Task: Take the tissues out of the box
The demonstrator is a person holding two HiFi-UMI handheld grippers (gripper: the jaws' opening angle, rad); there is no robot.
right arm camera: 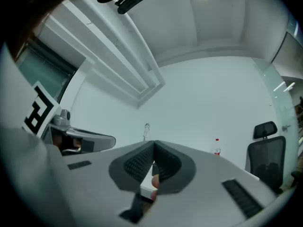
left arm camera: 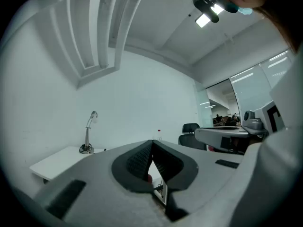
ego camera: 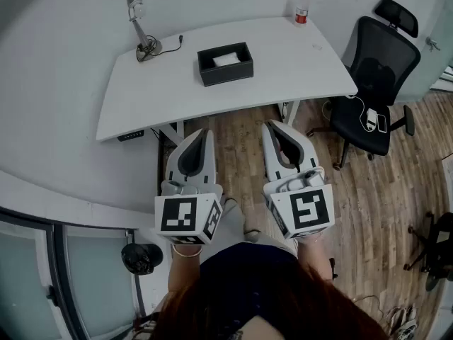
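Left hand-held gripper (ego camera: 204,132), right hand-held gripper (ego camera: 273,125) closed; bottle (ego camera: 301,8) label unreadable.

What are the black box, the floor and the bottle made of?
Box: matte black with stiff, straight walls, maybe plastic or covered board; hard to tell. Floor: wood or wood-look planks, brown with visible seams. Bottle: probably clear plastic, with a red cap.

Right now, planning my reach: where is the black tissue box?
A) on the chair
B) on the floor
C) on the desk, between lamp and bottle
C: the tissue box sits on the desk, lamp to its left, bottle to its right.
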